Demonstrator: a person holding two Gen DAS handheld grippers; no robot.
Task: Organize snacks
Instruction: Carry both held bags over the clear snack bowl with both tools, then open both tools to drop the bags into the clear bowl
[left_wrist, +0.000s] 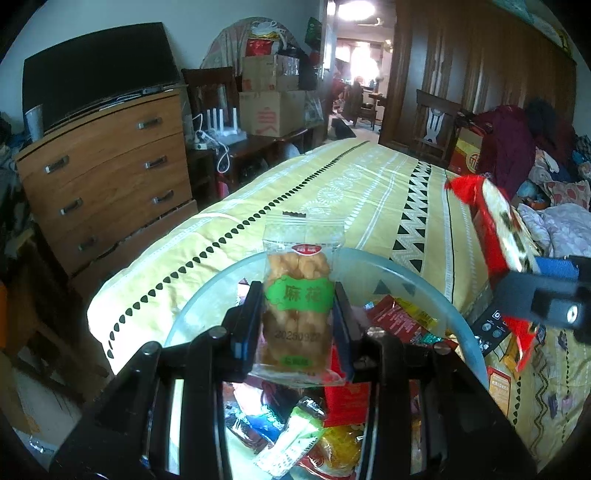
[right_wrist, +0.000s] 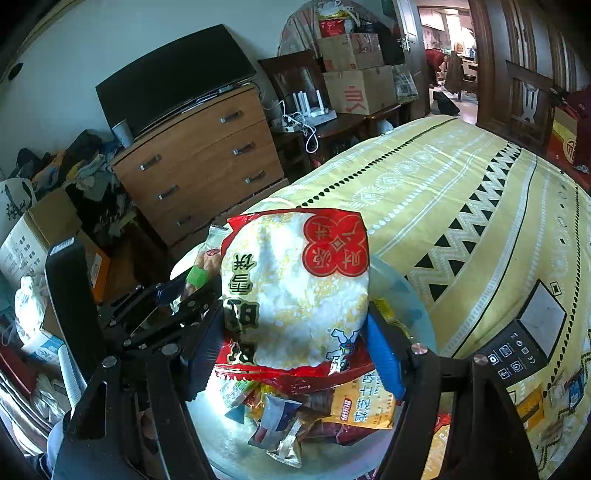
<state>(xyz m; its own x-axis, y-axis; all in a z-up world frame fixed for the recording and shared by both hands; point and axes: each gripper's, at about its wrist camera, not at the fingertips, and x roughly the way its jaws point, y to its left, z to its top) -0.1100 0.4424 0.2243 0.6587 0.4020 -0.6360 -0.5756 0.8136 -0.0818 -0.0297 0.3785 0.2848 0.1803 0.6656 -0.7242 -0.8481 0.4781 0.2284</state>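
Observation:
A clear packet of fried dough twists with a green label (left_wrist: 299, 280) stands upright between the pads of my left gripper (left_wrist: 297, 295), which is shut on it just above a glass bowl (left_wrist: 424, 273). Several snack packets (left_wrist: 399, 317) fill the bowl. My right gripper (right_wrist: 295, 332) is shut on a large red-and-white rice-cracker bag (right_wrist: 295, 280), held over the same bowl (right_wrist: 417, 306) and its pile of packets (right_wrist: 354, 406). In the right wrist view the left gripper (right_wrist: 192, 284) is close to the left of the bag. In the left wrist view the bag (left_wrist: 495, 221) hangs at the right.
The bowl sits on a yellow patterned cloth (left_wrist: 369, 192). A black flat device with buttons (right_wrist: 532, 332) lies to the right of the bowl, with a few loose packets (right_wrist: 532, 406) near it. A wooden dresser (left_wrist: 110, 166) with a television stands to the left.

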